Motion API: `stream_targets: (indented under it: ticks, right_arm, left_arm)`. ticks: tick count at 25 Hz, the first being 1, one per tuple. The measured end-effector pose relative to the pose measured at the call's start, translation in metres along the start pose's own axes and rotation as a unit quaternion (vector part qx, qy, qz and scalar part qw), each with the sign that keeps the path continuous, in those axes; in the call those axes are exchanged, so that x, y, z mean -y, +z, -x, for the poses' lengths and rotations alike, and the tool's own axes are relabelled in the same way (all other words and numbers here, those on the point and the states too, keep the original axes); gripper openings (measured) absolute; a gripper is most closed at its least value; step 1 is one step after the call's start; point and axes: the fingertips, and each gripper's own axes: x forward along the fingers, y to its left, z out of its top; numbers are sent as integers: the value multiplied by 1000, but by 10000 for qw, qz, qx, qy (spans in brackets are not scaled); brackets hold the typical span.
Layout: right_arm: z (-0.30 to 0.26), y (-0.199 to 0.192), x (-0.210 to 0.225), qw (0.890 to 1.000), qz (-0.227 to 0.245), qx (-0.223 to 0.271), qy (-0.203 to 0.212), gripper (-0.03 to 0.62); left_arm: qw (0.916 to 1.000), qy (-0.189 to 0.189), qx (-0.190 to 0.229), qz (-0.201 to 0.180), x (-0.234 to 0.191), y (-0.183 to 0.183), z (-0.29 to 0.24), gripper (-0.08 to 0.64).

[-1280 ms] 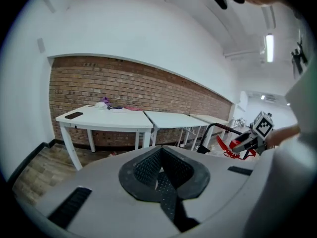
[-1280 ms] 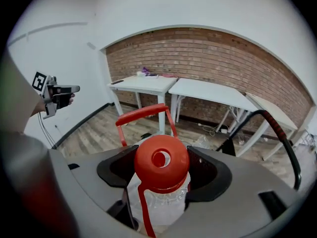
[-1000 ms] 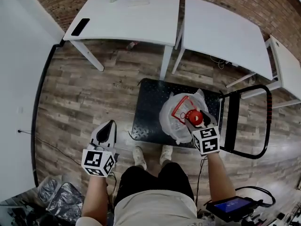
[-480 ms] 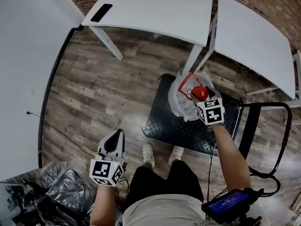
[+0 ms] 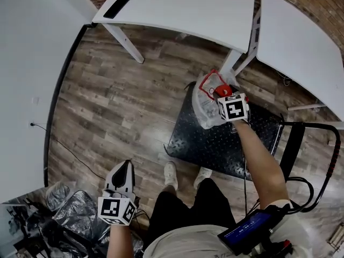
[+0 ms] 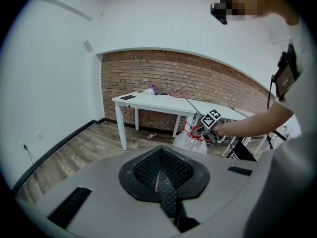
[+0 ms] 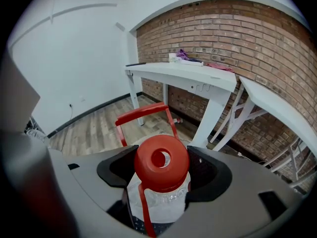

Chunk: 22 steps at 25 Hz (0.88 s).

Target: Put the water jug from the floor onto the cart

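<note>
The water jug (image 5: 206, 105) is clear plastic with a red cap (image 7: 161, 162) and a red carry handle (image 7: 145, 111). It stands upright over the far left end of the black cart deck (image 5: 217, 144); whether it rests on the deck I cannot tell. My right gripper (image 5: 220, 94) is shut on the jug's neck, with a jaw on each side just under the cap. My left gripper (image 5: 124, 169) hangs by the person's left side over the wood floor, shut and empty, far from the cart. In the left gripper view the jug (image 6: 191, 142) shows ahead, beyond my left gripper (image 6: 166, 185).
Two white tables (image 5: 180, 11) (image 5: 303, 39) stand just beyond the cart, one table leg (image 5: 234, 63) close to the jug. The cart's black push handle (image 5: 328, 160) rises at the right. Black bags (image 5: 67, 222) lie at the lower left. The person's shoes (image 5: 171, 175) touch the cart's near edge.
My right gripper has carried the jug from the middle of the cart deck out to its far left end. My left gripper has dropped back and lower in the view.
</note>
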Motion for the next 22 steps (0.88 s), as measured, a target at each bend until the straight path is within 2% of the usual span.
stream_targets:
  ticks: [5,10,14,18,22]
  right_arm:
    - [-22,6,-1,10000,11,-39,16,311]
    - [-24,6,4,9997,-173,-154,-15,313]
    - [-23,4,6,9998,-178,-106,11,313]
    - [-16,6,8,9999,30,-104,33,313]
    - [21,28,6,9997,10,233,2,313]
  left_arm:
    - [9999,121,-86,40,-8,-8,0,0]
    - [9998,118,-128,99,-12,-12,-3,0]
    - [9999,49,-111,78,-13,-10,-8,0]
    - [9999,-70,-116,32,-8,-9,-9,0]
    - [9992,-329,-150,-166,-8,-7,-9,0]
